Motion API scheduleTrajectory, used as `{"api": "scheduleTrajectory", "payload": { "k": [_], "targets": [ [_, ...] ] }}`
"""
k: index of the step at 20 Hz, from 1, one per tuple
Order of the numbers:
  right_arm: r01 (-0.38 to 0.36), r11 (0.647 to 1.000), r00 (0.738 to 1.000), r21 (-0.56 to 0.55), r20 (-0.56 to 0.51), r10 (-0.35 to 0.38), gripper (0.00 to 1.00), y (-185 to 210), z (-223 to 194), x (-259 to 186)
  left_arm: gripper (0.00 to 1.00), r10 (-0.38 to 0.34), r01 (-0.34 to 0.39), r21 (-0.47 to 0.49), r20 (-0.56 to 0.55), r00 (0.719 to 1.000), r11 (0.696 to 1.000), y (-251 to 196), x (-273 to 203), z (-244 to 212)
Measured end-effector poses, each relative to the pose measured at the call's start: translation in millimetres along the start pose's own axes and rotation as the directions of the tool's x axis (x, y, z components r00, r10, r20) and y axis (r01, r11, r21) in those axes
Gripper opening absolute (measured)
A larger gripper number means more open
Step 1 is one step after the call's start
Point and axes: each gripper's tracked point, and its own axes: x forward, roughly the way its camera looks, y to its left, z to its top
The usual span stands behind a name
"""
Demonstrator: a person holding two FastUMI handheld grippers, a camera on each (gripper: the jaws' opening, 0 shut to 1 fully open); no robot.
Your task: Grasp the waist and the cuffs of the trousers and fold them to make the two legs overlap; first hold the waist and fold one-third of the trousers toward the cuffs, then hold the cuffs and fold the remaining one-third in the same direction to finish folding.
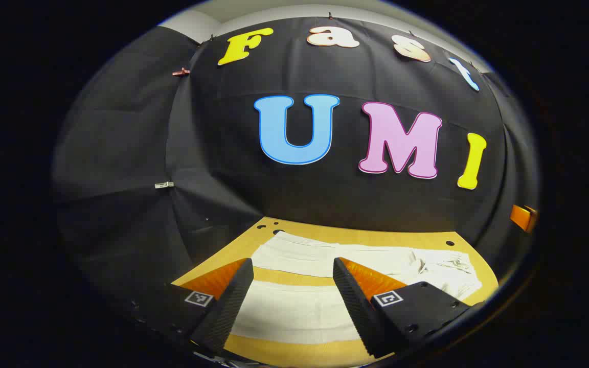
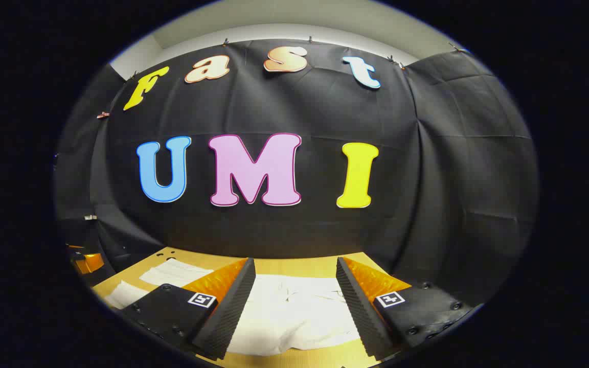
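Black cloth (image 1: 212, 153) forms the booth's wall at the far side, and it wraps round to the left and right in both views. Below it lies a yellow-brown table (image 1: 294, 232) with small dark holes near its far edge. White trousers (image 1: 294, 309) lie spread flat on the table: in the left gripper view two pale legs run side by side across it, a strip of bare table between them, with the rumpled waist end at the far right. In the right gripper view the trousers (image 2: 294, 314) show their creased waist part just ahead, and the legs stretch away to the left. The left gripper (image 1: 292, 299) hovers over the near leg, its fingers spread wide apart and holding nothing. The right gripper (image 2: 294, 301) hangs above the waist part, likewise wide open and empty.
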Motion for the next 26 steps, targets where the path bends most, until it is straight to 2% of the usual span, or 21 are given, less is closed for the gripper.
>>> {"api": "scheduleTrajectory", "payload": {
  "k": [4, 5, 7, 16, 23, 26],
  "targets": [
    [0.000, 1.000, 0.999, 0.031, 0.043, -0.001, 0.97, -2.9, 12.9, 9.8, 0.98, -0.005, 0.004, 0.046, 0.016, 1.000, 0.999, 0.2, 6.4, 5.9],
    [0.006, 0.999, 0.999, 0.035, 0.051, -0.007, 0.98, -4.8, 15.4, 11.7, 0.96, -0.015, 0.014, 0.049, 0.019, 1.000, 0.999, -2.5, 7.2, 8.4],
    [0.004, 1.000, 0.998, 0.019, 0.059, -0.005, 0.98, -3.3, 15.5, 16.1, 0.98, -0.036, 0.035, 0.058, 0.023, 0.999, 0.998, -9.1, 7.5, 6.8],
    [-0.024, 1.000, 1.000, -0.016, 0.013, 0.024, 0.98, 0.9, -2.5, 20.0, 0.98, -0.073, 0.072, 0.093, 0.008, 0.997, 0.993, -13.4, 12.0, -1.2],
    [0.011, 0.998, 1.000, -0.068, -0.022, -0.013, 0.97, -26.1, -14.1, 33.3, 0.98, -0.082, 0.083, 0.090, -0.018, 0.996, 0.992, -15.5, 17.3, -7.7],
    [-0.019, 0.996, 0.999, -0.084, -0.041, 0.015, 0.97, -36.9, -22.4, 48.4, 0.98, -0.070, 0.075, 0.132, -0.043, 0.997, 0.988, -13.8, 20.7, -15.0]
  ]
}}
